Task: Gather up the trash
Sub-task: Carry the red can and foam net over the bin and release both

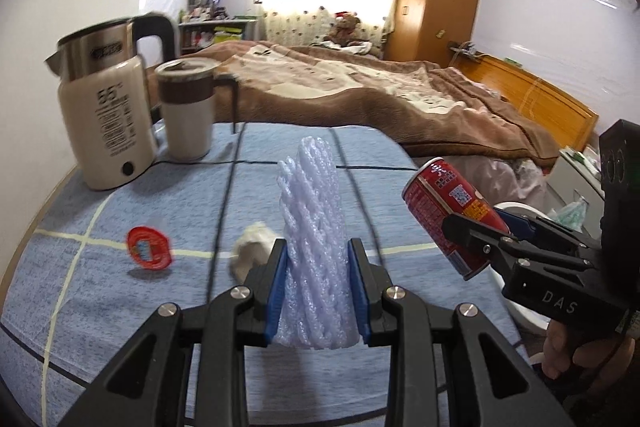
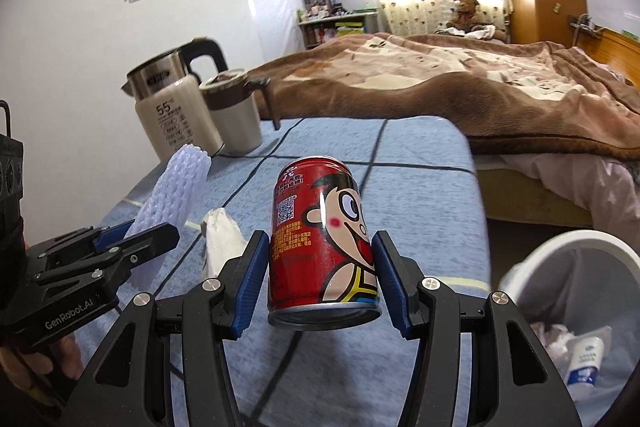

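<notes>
My left gripper is shut on a white foam net sleeve, which stands up between its blue pads above the blue tablecloth. My right gripper is shut on a red drink can with a cartoon face, lifted off the table. In the left wrist view the red can and the right gripper are at the right. The foam sleeve and the left gripper show at the left of the right wrist view. A red round lid and a crumpled white tissue lie on the cloth.
An electric kettle and a lidded mug stand at the table's far left. A white waste bin with rubbish inside sits on the floor right of the table. A bed with a brown blanket lies beyond.
</notes>
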Demonstrator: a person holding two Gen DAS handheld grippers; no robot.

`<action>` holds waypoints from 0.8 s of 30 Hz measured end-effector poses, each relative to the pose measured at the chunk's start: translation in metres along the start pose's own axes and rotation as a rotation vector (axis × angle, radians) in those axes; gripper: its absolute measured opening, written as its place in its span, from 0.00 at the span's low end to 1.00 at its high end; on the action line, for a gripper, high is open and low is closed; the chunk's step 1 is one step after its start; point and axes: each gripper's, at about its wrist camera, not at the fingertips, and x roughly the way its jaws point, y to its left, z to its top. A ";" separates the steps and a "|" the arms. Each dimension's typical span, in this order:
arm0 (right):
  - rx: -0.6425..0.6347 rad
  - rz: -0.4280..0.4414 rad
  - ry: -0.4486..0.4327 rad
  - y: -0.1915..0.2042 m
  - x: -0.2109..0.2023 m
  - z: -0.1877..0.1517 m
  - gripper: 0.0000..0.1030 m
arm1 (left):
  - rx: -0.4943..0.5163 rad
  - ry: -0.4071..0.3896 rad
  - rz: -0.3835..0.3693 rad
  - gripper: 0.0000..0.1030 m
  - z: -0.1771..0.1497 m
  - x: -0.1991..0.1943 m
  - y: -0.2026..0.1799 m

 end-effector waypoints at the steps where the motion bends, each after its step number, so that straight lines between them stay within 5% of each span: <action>1: 0.006 -0.006 -0.008 -0.004 -0.006 0.000 0.52 | 0.007 -0.003 -0.005 0.30 0.000 -0.002 -0.004; 24: 0.167 -0.282 -0.096 -0.113 -0.129 -0.034 0.52 | 0.212 0.040 -0.287 0.30 -0.002 0.016 -0.167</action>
